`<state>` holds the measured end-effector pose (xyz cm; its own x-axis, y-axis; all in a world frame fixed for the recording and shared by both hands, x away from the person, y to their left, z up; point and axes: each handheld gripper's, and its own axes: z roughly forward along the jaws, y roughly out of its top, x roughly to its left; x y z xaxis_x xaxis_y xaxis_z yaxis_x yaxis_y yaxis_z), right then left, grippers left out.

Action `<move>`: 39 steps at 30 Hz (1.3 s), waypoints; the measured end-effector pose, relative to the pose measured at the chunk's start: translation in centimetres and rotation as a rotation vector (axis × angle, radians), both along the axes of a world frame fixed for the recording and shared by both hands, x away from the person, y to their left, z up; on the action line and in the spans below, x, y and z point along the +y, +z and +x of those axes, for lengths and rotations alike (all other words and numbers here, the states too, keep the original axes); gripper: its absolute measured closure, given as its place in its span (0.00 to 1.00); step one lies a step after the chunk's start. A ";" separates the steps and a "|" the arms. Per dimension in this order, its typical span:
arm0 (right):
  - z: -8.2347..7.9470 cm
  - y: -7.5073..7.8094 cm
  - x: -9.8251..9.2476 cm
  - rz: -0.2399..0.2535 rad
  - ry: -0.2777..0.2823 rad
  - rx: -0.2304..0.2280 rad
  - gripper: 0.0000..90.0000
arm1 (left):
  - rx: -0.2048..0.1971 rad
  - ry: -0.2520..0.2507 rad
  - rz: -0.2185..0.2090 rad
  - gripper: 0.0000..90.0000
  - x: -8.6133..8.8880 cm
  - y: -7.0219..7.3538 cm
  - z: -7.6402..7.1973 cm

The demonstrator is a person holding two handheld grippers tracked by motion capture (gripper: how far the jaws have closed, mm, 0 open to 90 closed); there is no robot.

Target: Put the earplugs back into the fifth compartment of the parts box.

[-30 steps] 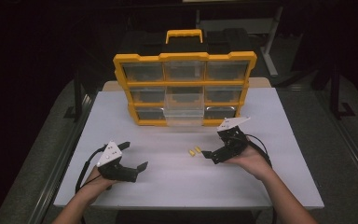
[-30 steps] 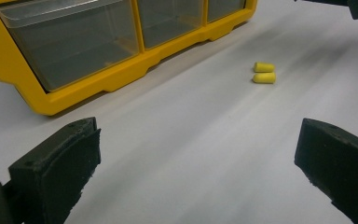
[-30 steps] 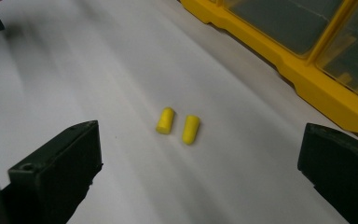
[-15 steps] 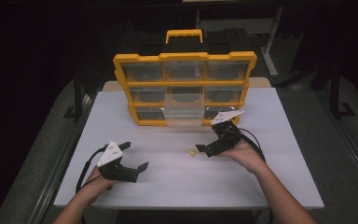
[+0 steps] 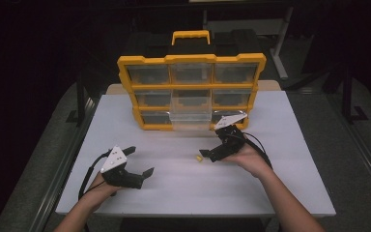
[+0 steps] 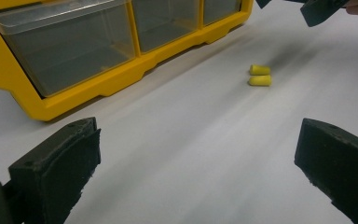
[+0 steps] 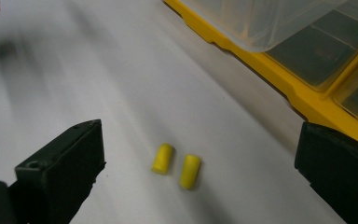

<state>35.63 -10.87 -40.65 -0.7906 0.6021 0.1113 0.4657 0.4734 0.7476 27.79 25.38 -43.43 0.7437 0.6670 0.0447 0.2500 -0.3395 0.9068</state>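
Two small yellow foam earplugs (image 7: 162,158) (image 7: 190,171) lie side by side on the white table (image 5: 174,183), in front of a yellow organizer case (image 5: 191,60). My right gripper (image 5: 206,154) hovers just right of the earplugs (image 5: 199,158), open, with both plugs between its jaws in the right gripper view (image 7: 198,140). My left gripper (image 5: 140,161) rests at the front left, open and holding nothing (image 6: 196,140). From there the earplugs (image 6: 260,75) lie farther off, with the right gripper (image 6: 321,10) above them.
The organizer case (image 6: 98,88) stands upright at the table's far middle, with clear drawers in three rows. One clear drawer (image 5: 191,115) in the bottom middle is pulled out toward me and overhangs the table (image 7: 261,18). Dark floor surrounds the table.
My right gripper has swung left and down toward the earplugs, so its jaws now straddle them. The left gripper has stayed where it was.
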 end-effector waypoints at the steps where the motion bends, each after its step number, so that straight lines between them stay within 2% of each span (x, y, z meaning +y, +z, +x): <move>1: 0.0 -0.1 0.0 -0.002 0.001 -0.003 0.05 | 0.001 -0.002 0.002 0.00 0.0 0.0 0.0; 5: 0.0 -0.3 0.0 0.010 0.000 -0.022 0.15 | 0.000 -0.002 0.003 0.00 -0.1 0.0 0.0; 10: 0.1 -0.7 0.1 0.015 0.002 -0.011 0.23 | -0.001 -0.003 0.003 0.00 -0.1 0.0 0.0; 11: 0.1 -0.9 0.1 0.016 -0.002 -0.009 0.29 | 0.000 -0.003 0.002 0.00 -0.1 0.0 0.0; 17: 0.2 -1.1 0.1 0.017 -0.005 -0.004 0.34 | -0.002 -0.003 0.002 0.00 -0.1 0.0 0.0; 18: 0.3 -1.2 0.0 0.015 -0.006 -0.001 0.40 | -0.002 -0.003 0.003 0.00 -0.1 0.0 0.0; 39: 0.8 -3.3 0.6 -0.028 0.009 0.058 0.61 | -0.002 -0.007 0.005 0.00 -0.1 0.0 0.0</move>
